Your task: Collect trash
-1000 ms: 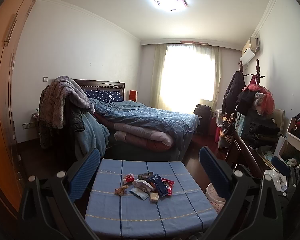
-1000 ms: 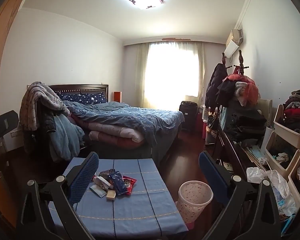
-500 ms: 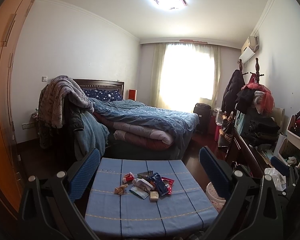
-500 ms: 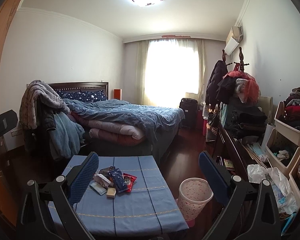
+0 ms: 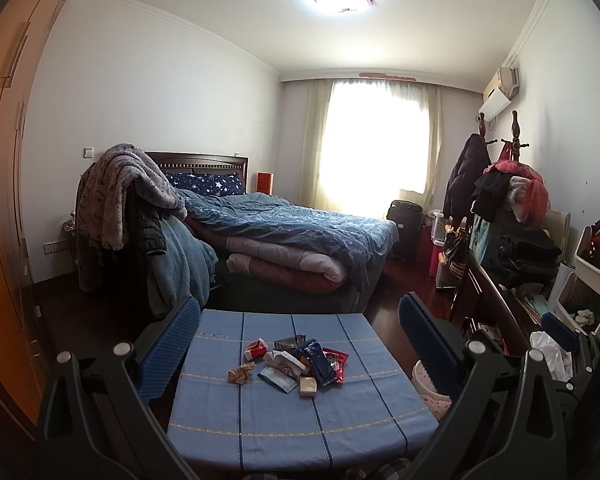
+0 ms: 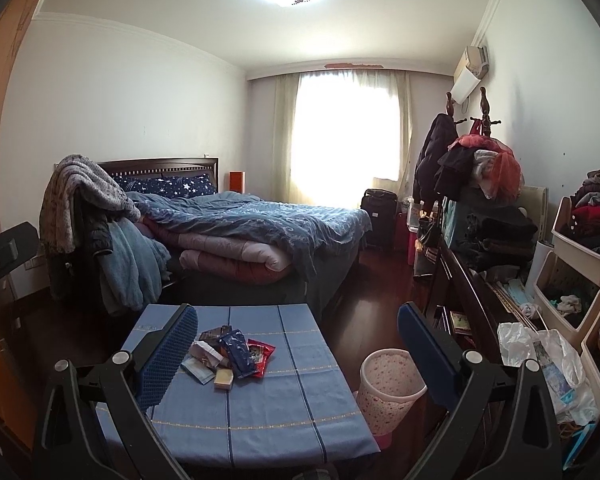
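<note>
both cameras have edged slightly closer to the low table over the past second, with the heap of wrappers sitting a little larger in view; nothing on the cloth has shifted. the small pile of crumpled snack wrappers and packets (image 5: 300,362), red, dark blue and pale, lies near the middle of the blue striped tablecloth (image 5: 284,420), with a tan twisted scrap (image 5: 240,374) just apart on its left and a small cream box (image 6: 223,379) at its near edge. the left gripper (image 5: 298,340) hangs above and short of the heap, blue-padded fingers (image 5: 170,350) spread wide with nothing between them; the pile lies ahead and below, almost centred between them. the right gripper (image 6: 296,344) is likewise wide open and empty, but the heap sits toward its left finger, so the left hand looks better lined up for a first pick. the dark blue packet's long axis runs roughly away from the cameras. a pink perforated wastebasket (image 6: 388,390) stands on the dark wooden floor just right of the table, nearer the right gripper. behind, an unmade bed with blue quilts (image 5: 292,232), a bright curtained window and cluttered shelves.
</note>
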`<state>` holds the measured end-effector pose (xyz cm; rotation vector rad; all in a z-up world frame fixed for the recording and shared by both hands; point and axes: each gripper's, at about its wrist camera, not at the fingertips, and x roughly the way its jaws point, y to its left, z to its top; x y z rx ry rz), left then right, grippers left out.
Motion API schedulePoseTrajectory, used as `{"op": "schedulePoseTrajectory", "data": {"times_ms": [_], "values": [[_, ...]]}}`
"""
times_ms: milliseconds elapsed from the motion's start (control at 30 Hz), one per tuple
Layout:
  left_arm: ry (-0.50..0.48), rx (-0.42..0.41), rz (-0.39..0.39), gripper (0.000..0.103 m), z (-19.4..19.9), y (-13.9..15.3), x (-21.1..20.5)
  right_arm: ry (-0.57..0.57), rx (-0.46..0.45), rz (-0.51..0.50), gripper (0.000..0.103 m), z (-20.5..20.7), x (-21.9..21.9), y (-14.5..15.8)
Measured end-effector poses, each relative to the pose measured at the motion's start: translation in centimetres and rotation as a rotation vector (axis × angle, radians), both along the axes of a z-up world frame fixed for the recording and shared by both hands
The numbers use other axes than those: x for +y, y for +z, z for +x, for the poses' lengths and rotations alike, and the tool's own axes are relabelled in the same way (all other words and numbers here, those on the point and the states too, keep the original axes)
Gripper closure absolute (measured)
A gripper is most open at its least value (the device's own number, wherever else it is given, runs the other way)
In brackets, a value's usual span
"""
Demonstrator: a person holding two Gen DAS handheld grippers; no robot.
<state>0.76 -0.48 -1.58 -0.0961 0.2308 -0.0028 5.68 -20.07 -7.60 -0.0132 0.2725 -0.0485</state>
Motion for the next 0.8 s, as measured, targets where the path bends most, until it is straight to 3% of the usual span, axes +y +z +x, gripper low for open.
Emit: {"op": "schedulePoseTrajectory", "data": {"times_ms": [800], "values": [[-0.002,0.003,0.004,0.003,0.05,-0.16,-0.29,0.003,0.005,0.0,0.004,0.04,0.01,-0.33]]}}
